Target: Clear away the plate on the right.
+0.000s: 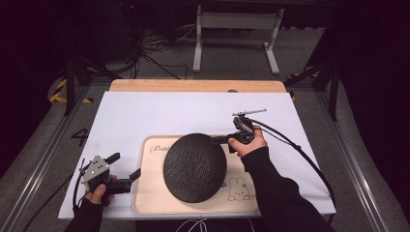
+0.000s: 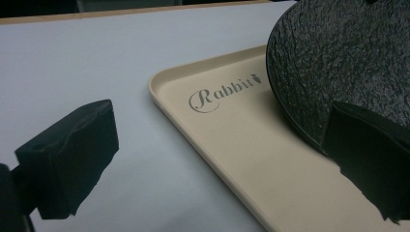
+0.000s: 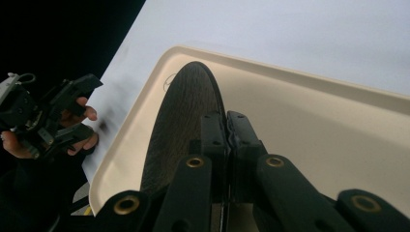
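A round black textured plate (image 1: 195, 167) hangs tilted over a beige tray (image 1: 149, 200) printed with "Rabbit" and a bunny drawing. My right gripper (image 1: 218, 139) is shut on the plate's upper right rim; in the right gripper view its jaws pinch the plate's edge (image 3: 186, 111) above the tray (image 3: 309, 121). My left gripper (image 1: 124, 166) stands open at the tray's left edge with nothing between its fingers. In the left gripper view its fingers (image 2: 70, 162) straddle the tray's rim (image 2: 164, 96), with the plate (image 2: 338, 63) at the upper right.
The tray lies on a white sheet (image 1: 145, 116) covering the table, whose wooden far edge (image 1: 193, 86) is bare. The right gripper's black cable (image 1: 304, 154) trails off to the right. Behind the table are a metal stand (image 1: 237, 29) and floor cables.
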`<state>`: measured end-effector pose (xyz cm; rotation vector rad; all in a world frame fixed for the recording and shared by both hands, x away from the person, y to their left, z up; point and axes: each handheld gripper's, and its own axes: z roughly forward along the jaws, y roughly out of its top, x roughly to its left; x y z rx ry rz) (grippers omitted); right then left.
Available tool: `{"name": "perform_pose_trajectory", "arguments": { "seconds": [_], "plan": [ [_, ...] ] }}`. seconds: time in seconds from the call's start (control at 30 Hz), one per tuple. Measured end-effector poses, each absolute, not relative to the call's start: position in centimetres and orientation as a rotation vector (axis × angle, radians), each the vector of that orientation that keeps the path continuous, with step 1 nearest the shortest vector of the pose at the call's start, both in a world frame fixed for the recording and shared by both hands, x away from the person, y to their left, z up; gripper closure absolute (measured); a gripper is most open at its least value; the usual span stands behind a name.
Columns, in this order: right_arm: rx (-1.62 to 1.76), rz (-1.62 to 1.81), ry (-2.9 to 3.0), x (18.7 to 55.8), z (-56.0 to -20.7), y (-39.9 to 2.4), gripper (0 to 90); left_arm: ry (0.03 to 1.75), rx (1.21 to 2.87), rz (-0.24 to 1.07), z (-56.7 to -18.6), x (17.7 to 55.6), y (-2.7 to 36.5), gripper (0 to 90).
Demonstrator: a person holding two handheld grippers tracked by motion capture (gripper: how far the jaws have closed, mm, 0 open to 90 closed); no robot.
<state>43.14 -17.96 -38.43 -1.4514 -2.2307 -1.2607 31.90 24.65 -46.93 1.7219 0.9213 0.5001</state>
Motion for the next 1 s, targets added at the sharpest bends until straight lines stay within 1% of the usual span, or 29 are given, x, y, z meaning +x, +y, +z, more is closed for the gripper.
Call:
{"name": "perform_pose_trajectory", "arguments": {
  "seconds": [0.4,0.7,1.0],
  "plan": [
    [-1.442,-1.211,-2.316,43.5,-39.4,-18.2,83.9,0.918,1.724,0.500,-46.9,31.9,24.7,0.7],
    [-1.484,-1.179,-2.225,44.2,-42.1,-19.7,81.5,0.924,1.722,0.499,-46.9,31.9,24.6,0.7],
    [-1.495,-1.122,-2.268,44.4,-43.2,-19.7,77.8,0.922,1.724,0.501,-46.9,31.9,24.6,0.6]
  ]
}}
